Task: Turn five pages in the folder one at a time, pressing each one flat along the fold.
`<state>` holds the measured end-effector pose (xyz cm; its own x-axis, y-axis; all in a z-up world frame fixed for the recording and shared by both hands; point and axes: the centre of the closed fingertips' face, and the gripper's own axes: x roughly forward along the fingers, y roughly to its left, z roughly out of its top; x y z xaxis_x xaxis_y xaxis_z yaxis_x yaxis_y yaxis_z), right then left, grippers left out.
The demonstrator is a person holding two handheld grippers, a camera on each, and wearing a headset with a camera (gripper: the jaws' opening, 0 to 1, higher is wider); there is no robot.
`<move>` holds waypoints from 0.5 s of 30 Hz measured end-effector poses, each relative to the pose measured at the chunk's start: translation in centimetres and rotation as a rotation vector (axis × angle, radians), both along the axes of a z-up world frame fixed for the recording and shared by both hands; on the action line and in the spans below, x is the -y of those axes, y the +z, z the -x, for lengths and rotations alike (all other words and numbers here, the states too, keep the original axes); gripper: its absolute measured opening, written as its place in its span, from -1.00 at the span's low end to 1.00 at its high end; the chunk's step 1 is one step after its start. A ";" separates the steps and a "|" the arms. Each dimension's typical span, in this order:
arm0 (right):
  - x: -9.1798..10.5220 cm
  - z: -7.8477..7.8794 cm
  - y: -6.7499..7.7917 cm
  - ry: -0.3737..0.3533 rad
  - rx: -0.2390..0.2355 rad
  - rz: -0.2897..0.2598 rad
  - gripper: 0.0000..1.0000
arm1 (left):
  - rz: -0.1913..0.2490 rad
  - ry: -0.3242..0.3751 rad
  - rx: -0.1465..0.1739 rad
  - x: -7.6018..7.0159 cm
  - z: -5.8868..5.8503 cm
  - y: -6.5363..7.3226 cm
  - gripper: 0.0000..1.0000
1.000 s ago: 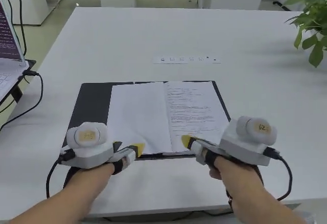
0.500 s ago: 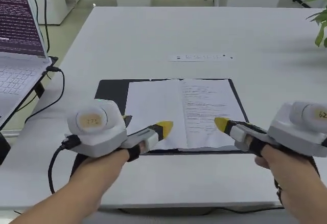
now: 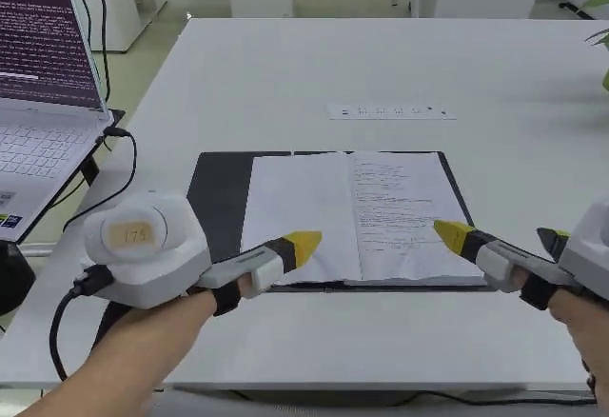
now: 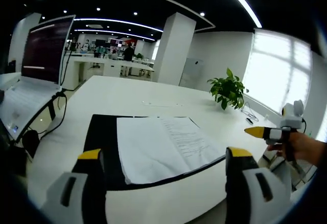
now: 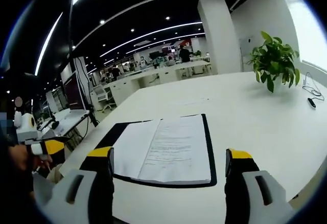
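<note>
Lying open, folder (image 3: 304, 212), laptop (image 3: 33, 122) at left, potted plant (image 5: 273, 60) far right

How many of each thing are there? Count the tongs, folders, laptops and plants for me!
tongs: 2 (left tongs, right tongs)
folder: 1
laptop: 1
plant: 1
total: 5
</note>
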<state>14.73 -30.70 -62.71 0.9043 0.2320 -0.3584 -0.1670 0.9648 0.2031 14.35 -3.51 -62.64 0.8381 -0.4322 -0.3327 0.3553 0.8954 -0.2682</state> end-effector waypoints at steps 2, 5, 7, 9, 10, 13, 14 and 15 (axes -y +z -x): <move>0.6 0.2 0.7 -0.005 0.028 0.021 0.94 | -0.034 -0.001 0.011 -0.6 0.2 0.1 0.98; 1.6 0.5 1.2 -0.020 0.044 0.018 1.00 | -0.050 0.009 0.022 -1.5 0.5 0.5 0.98; 2.3 0.7 1.5 -0.036 0.053 0.011 1.00 | -0.051 0.027 0.029 -2.3 0.5 0.7 0.98; 2.8 0.9 1.4 -0.045 0.044 0.017 1.00 | -0.045 0.049 0.029 -3.0 0.6 0.8 0.98; 2.9 0.9 1.3 -0.047 0.044 0.019 1.00 | -0.040 0.055 0.030 -3.2 0.5 0.9 0.98; 3.0 0.9 1.1 -0.050 0.033 0.012 1.00 | -0.059 0.068 0.027 -3.9 0.5 0.8 0.98; 3.0 0.8 1.1 -0.051 0.034 0.011 1.00 | -0.062 0.071 0.031 -4.1 0.4 0.9 0.98; 3.0 0.7 1.1 -0.051 0.034 0.010 1.00 | -0.061 0.074 0.033 -4.2 0.4 1.0 0.98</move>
<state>14.01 -33.67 -61.58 0.9264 0.1824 -0.3295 -0.1246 0.9741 0.1888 13.97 0.70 -61.64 0.8781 -0.3484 -0.3280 0.2954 0.9339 -0.2013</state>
